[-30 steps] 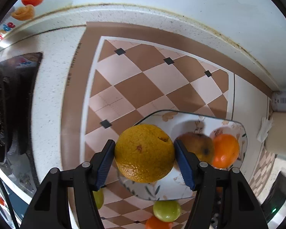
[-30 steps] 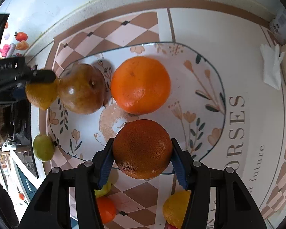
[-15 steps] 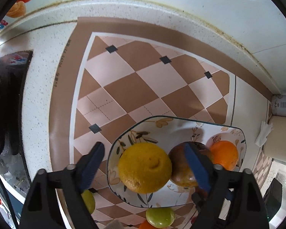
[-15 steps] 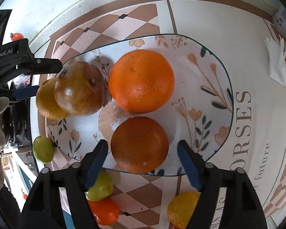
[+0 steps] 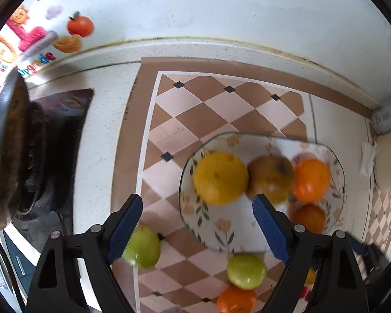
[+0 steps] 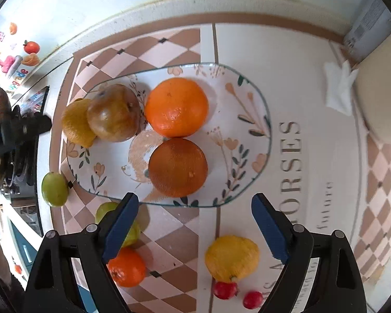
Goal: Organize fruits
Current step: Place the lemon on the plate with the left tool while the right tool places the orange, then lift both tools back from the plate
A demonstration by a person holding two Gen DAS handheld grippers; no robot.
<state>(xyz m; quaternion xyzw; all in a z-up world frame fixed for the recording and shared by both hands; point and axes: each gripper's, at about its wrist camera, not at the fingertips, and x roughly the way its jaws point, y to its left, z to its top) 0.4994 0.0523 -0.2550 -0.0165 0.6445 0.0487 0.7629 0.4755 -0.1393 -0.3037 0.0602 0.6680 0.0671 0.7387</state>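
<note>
A floral glass plate (image 6: 250, 109) (image 5: 229, 234) holds a yellow orange (image 5: 220, 177) (image 6: 75, 122), a brown pear-like fruit (image 6: 113, 113) (image 5: 271, 178), a bright orange (image 6: 176, 107) (image 5: 311, 180) and a dark orange (image 6: 177, 167) (image 5: 309, 217). My left gripper (image 5: 197, 224) is open and empty, drawn back from the plate's left edge. My right gripper (image 6: 195, 224) is open and empty, just in front of the plate. Loose on the mat are green fruits (image 6: 54, 189) (image 5: 143, 246) (image 5: 246, 271), a small orange (image 6: 126, 267), a lemon (image 6: 232, 258) and two red fruits (image 6: 225, 290).
A stove with a dark pan (image 5: 5, 151) is at the left. A wall with stickers (image 5: 52, 34) runs behind the counter. A white tissue (image 6: 338, 88) and a beige container (image 6: 380, 96) are at the right.
Both grippers opened, released their oranges onto the plate, and pulled back from it. The yellow orange and the dark orange now rest on the plate.
</note>
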